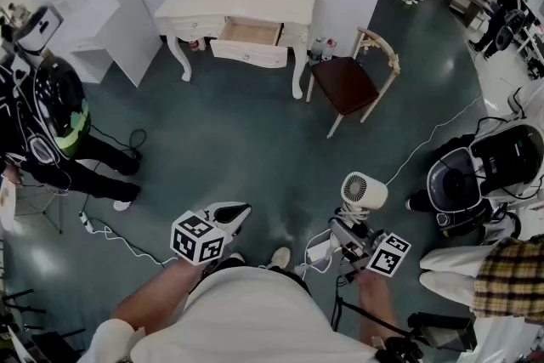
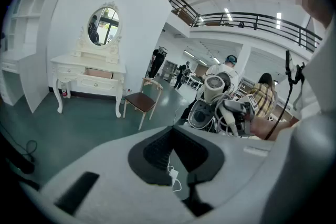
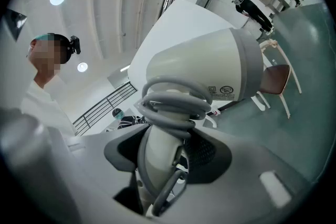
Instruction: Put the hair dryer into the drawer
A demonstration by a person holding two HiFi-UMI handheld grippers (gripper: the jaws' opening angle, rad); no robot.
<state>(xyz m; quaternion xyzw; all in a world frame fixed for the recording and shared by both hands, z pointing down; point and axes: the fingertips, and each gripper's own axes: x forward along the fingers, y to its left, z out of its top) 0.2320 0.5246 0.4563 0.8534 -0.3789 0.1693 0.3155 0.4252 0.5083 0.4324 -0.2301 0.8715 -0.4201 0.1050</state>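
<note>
The hair dryer (image 1: 364, 191) is in the right gripper (image 1: 352, 234), near the person's body and well short of the furniture. It has a smooth, matte white, barrel-shaped body with a round slotted grille on its end. Its pale cylindrical handle stands between the jaws, which are clamped on it with their dark ribbed pads pressing either side. A grey rubbery cord (image 3: 173, 99) is wound in tight coils around the handle just above the jaws. The left gripper (image 1: 234, 214) sits to the left, tilted downward. Its smooth white shells taper to a point where the jaw tips meet, and nothing lies between them. Each gripper carries a cube with black-and-white square markers. At the far side of the glossy dark teal floor (image 1: 255, 140) stands a white dressing table (image 1: 255, 2) with curved carved legs. Its drawer (image 1: 251, 53) is pulled open, showing a bare light wood bottom. To its right is a chair (image 1: 344, 82) with a dark brown seat and a pale bentwood frame.
</note>
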